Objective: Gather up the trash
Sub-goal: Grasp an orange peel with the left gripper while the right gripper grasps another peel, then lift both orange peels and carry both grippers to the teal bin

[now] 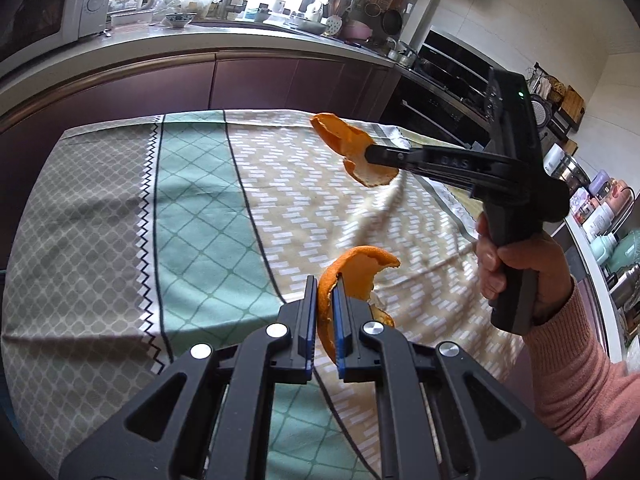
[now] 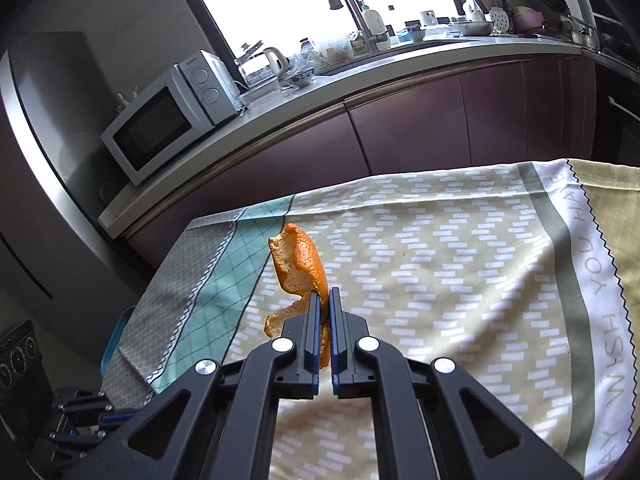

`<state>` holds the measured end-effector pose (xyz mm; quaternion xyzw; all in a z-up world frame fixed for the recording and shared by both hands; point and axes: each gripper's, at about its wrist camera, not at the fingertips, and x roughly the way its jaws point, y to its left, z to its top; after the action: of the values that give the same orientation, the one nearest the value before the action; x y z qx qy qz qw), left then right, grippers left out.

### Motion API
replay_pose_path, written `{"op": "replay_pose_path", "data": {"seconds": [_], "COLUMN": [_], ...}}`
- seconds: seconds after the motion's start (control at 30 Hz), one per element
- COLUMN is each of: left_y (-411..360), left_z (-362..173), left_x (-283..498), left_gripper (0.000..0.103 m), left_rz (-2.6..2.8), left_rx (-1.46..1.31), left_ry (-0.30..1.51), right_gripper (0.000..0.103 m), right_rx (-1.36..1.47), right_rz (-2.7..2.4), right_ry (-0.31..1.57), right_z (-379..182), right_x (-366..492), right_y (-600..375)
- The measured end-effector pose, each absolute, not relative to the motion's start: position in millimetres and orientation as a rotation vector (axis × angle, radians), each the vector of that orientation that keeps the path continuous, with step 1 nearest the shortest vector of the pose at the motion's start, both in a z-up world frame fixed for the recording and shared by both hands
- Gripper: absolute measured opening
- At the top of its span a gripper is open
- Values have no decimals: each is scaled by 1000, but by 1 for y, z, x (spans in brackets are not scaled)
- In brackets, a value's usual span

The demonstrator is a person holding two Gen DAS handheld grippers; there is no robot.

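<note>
Two curled pieces of orange peel are lifted off the patterned tablecloth. My left gripper is shut on one orange peel, which curls up and to the right of its blue pads. In the left wrist view my right gripper reaches in from the right, held by a hand in a pink sleeve, and is shut on a second orange peel. In the right wrist view that second orange peel sticks up and left from the shut right gripper above the tablecloth.
A kitchen counter with purple cabinet fronts runs behind the table, carrying a microwave, a kettle, bowls and bottles. A dark oven front stands at the right. Shelves with jars line the far right.
</note>
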<state>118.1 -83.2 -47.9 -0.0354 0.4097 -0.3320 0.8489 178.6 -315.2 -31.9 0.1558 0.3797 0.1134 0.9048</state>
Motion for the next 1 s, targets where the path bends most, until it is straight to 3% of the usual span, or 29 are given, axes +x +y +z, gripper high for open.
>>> {"op": "replay_pose_path", "data": {"seconds": [1.0], "left_y": [17], "left_z": [-49], "left_x": [83], "left_gripper": [8], "left_rz": [-481], "left_rx": [-107], "left_ry": [816], "right_gripper": [3], "right_rx": [368], "right_rz": [408], "right_ry": [803], "right_z": [-44], "right_x": [99], "right_y": [-227]}}
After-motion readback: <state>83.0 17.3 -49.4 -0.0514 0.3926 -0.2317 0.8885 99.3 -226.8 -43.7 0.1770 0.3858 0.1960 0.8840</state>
